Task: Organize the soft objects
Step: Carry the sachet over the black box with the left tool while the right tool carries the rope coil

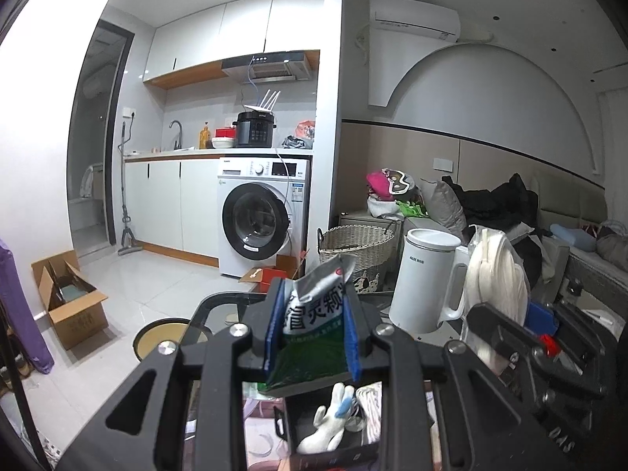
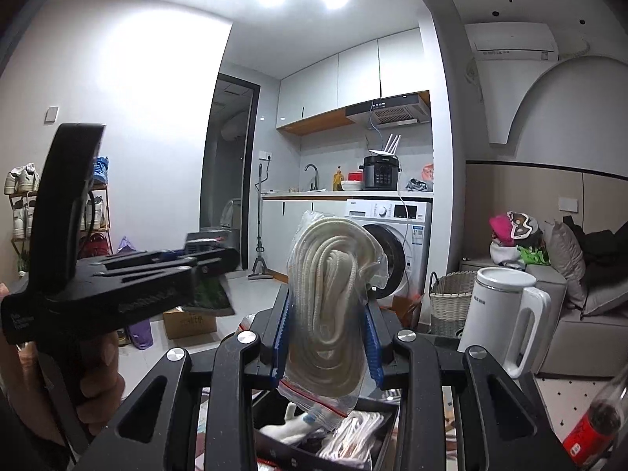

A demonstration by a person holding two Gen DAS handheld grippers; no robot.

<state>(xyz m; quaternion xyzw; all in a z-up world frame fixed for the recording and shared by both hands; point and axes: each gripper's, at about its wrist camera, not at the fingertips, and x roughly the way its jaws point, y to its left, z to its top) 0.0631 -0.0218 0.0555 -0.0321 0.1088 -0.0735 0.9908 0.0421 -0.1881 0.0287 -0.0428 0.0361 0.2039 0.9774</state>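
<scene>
My left gripper is shut on a silver and green packet with printed characters, held up in the air. My right gripper is shut on a clear zip bag of white rope, also held up. Below both, a black bin holds a white plush toy and more bagged white rope. The right gripper with its rope bag shows at the right of the left wrist view. The left gripper shows at the left of the right wrist view.
A white electric kettle stands on the dark glass table. A wicker basket, washing machine, cardboard box and a sofa with clothes lie beyond. A red-labelled bottle lies at right.
</scene>
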